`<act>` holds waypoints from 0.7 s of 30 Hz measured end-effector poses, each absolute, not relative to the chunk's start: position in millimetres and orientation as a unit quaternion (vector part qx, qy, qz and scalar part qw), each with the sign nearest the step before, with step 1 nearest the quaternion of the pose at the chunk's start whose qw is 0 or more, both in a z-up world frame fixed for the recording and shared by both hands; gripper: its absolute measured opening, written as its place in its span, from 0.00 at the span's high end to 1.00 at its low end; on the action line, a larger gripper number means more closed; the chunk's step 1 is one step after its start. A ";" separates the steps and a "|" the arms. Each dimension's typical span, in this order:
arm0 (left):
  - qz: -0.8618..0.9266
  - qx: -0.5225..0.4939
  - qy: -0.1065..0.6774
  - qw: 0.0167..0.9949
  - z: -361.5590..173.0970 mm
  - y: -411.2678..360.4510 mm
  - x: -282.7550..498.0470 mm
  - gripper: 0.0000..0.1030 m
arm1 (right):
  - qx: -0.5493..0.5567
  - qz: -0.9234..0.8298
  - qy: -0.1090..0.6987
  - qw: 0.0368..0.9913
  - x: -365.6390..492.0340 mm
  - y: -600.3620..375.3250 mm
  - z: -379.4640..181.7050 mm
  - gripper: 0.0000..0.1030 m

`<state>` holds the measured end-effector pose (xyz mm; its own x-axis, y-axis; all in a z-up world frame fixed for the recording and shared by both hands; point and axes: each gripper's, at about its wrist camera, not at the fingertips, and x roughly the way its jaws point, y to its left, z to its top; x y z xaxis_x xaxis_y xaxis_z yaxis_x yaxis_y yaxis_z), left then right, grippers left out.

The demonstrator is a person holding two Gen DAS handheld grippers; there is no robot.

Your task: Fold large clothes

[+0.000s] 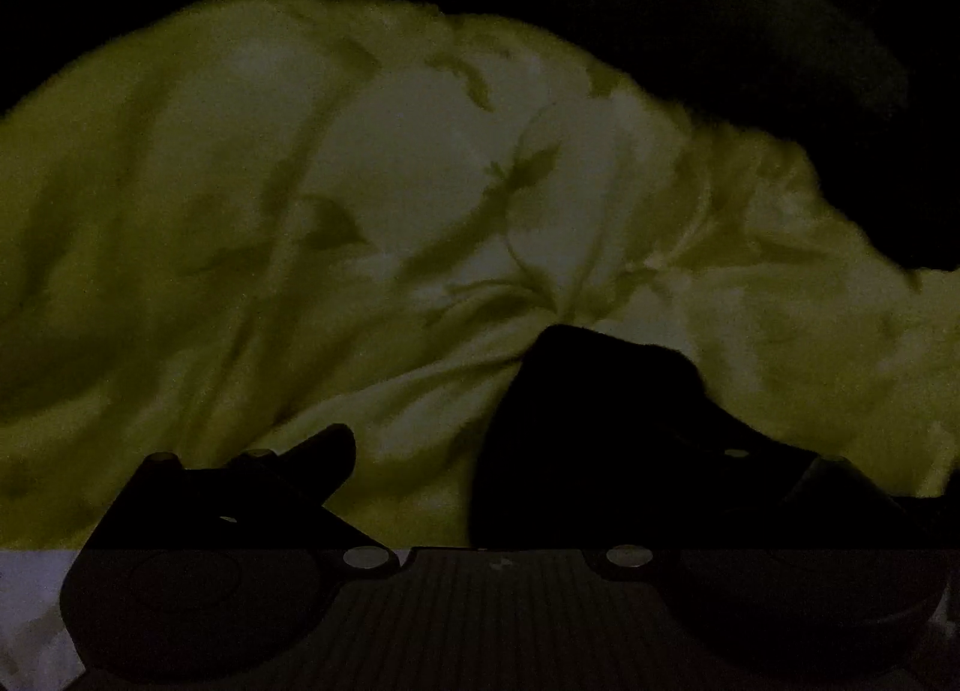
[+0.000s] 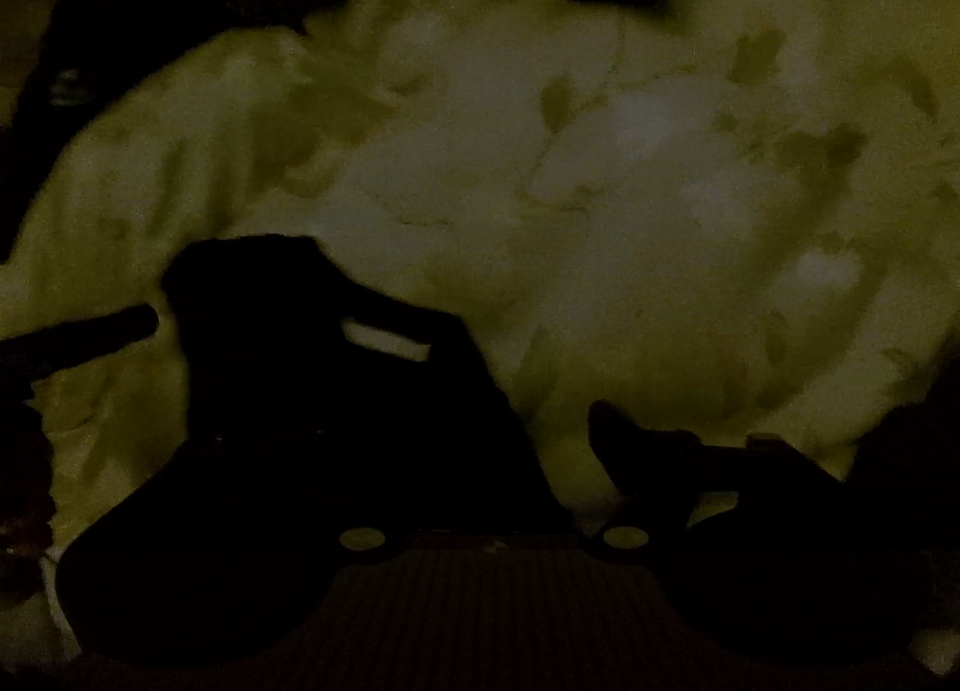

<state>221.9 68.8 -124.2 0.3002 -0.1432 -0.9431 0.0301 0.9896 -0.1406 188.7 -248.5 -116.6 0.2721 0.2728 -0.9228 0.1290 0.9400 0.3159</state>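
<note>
Both views are very dark. A large pale cloth with a leaf print (image 1: 420,199) fills the left wrist view, rumpled in folds. The same cloth (image 2: 630,199) fills the right wrist view, blurred. My left gripper (image 1: 444,415) shows as black silhouettes: a short left finger (image 1: 324,451) and a taller right finger (image 1: 576,421), apart, with cloth showing between them. My right gripper (image 2: 456,367) shows a tall left finger (image 2: 276,343) and a short right finger (image 2: 624,439), also apart over the cloth. I cannot tell whether either grips cloth.
A dark mass (image 1: 750,31) lies over the cloth's upper right in the left wrist view. A thin dark bar (image 2: 90,331) reaches in from the left edge of the right wrist view. The background is black.
</note>
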 end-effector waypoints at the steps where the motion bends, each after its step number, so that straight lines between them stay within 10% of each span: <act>1: -0.053 -0.041 0.593 0.803 -131.5 63.9 227.0 0.00 | 0.168 0.040 0.611 0.773 193.5 -247.0 -126.2 0.30; 5: -0.068 -0.026 0.606 0.792 -153.9 49.7 233.6 0.00 | 0.173 0.035 0.636 0.751 192.7 -238.2 -159.8 0.40; 6: -0.071 -0.014 0.606 0.792 -155.2 45.2 231.5 0.00 | 0.167 0.031 0.636 0.752 188.6 -234.7 -162.9 0.51; 7: -0.075 -0.012 0.603 0.794 -153.7 42.5 228.1 0.20 | 0.171 0.035 0.639 0.750 185.0 -233.4 -165.4 0.87; 8: -0.087 -0.021 0.599 0.796 -150.0 40.8 223.5 0.31 | 0.177 0.035 0.642 0.745 181.6 -233.3 -167.7 0.91; 9: -0.096 -0.032 0.593 0.799 -145.1 40.3 218.9 0.48 | 0.187 0.030 0.638 0.747 176.3 -235.7 -166.7 0.91; 21: -0.104 -0.135 0.442 0.881 8.7 74.3 159.3 0.54 | 0.279 0.082 0.484 0.825 121.3 -286.4 -23.4 0.92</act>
<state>159.3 74.3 8.7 0.5880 -0.3024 -0.7502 0.0639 0.9419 -0.3297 121.3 -286.4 -23.4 0.5177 0.4059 -0.7532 0.1343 0.8308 0.5400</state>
